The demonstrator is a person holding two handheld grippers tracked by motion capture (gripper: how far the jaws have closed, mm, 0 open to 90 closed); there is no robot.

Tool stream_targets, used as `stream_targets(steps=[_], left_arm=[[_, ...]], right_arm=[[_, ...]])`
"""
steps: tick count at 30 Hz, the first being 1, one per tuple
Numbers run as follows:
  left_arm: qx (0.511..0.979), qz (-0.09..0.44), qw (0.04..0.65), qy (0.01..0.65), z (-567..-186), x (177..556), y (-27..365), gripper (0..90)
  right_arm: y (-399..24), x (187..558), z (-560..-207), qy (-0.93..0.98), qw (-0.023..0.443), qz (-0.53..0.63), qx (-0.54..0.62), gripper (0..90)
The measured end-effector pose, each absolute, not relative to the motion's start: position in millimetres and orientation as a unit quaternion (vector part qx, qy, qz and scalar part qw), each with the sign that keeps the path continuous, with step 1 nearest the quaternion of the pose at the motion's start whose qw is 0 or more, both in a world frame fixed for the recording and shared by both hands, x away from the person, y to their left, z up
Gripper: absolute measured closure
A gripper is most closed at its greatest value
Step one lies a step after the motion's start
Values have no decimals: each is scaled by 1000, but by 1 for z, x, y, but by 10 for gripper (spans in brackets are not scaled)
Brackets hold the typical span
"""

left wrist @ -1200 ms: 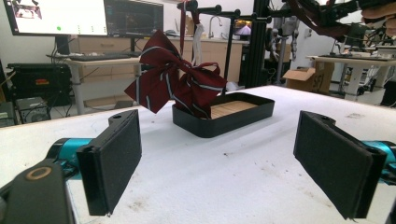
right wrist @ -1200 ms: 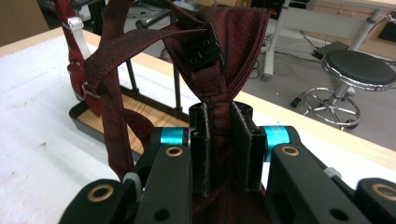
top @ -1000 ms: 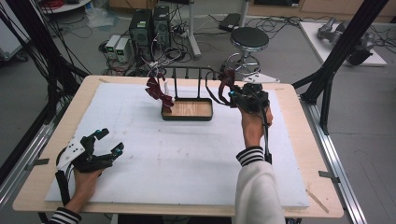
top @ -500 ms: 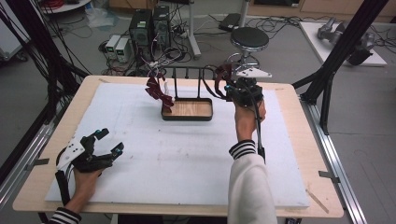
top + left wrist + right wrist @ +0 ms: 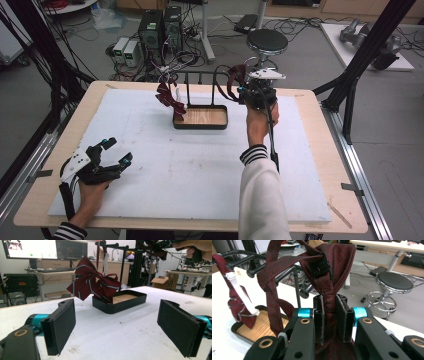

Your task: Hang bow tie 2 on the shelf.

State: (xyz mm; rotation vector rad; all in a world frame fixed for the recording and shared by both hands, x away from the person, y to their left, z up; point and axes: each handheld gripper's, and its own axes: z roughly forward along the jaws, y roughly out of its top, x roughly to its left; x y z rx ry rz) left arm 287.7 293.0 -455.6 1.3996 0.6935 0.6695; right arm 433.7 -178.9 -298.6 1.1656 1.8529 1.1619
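Right now my right gripper (image 5: 329, 320) is clenched on a dark red tie (image 5: 329, 272), the cloth bunched between its pads just below the black clasp (image 5: 321, 265). From the gripper the tie rises straight ahead, and its strap loops off to the gripper's left, near the black rack (image 5: 200, 82). Seen from above, this gripper (image 5: 254, 95) sits at the rack's right end, just beside the tray (image 5: 200, 117). A striped bow tie (image 5: 93, 286) hangs from the rack's other end, over the tray's edge. My left gripper (image 5: 102, 162) rests on the counter (image 5: 200, 165), well apart from all that, jaws released and wide with nothing between them; the bow tie lies ahead of it.
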Motion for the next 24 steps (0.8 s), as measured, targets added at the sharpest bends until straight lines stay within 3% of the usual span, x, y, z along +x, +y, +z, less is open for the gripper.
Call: stream_targets(steps=[24], left_arm=[[617,294,663,307,-456,288,293,156]], right_arm=[[-169,461,-309,697,328,438,463,782]])
